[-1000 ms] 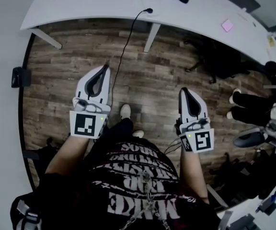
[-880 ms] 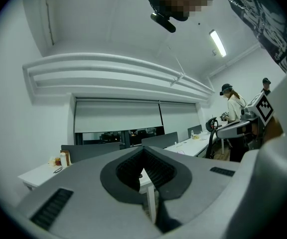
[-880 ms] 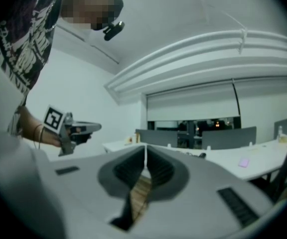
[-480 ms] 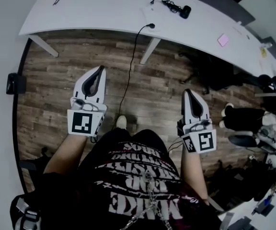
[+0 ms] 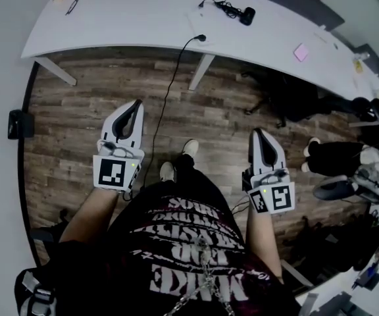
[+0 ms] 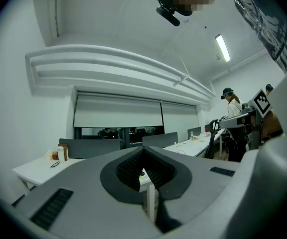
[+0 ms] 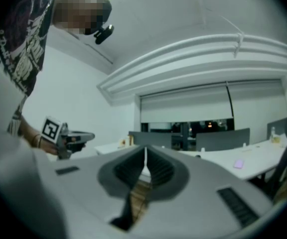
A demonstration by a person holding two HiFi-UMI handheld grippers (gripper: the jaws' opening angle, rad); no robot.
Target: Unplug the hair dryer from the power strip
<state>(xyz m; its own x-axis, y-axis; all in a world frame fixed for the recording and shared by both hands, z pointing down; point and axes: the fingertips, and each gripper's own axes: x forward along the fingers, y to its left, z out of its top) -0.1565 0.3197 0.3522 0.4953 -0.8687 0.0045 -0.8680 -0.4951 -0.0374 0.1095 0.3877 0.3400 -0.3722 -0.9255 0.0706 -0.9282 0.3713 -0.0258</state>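
Above the wooden floor point(image 5: 84, 97), well short of the white bench point(image 5: 130, 18): left gripper point(image 5: 137, 104) and right gripper point(image 5: 258, 132), held level, fingers point(image 6: 129, 169) of each pressed together with nothing between. Far back on the bench, the black hair dryer point(image 5: 246, 16) with its tangled cord point(image 5: 224, 5). In between, a black cable point(image 5: 168, 97) trailing from the bench edge over the floor. Off to the right, a pink note point(image 5: 300, 52) and a dark chair point(image 5: 291, 87).

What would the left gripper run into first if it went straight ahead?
Probably the white table, near its front edge, though the left gripper may pass just above; nothing nearer shows.
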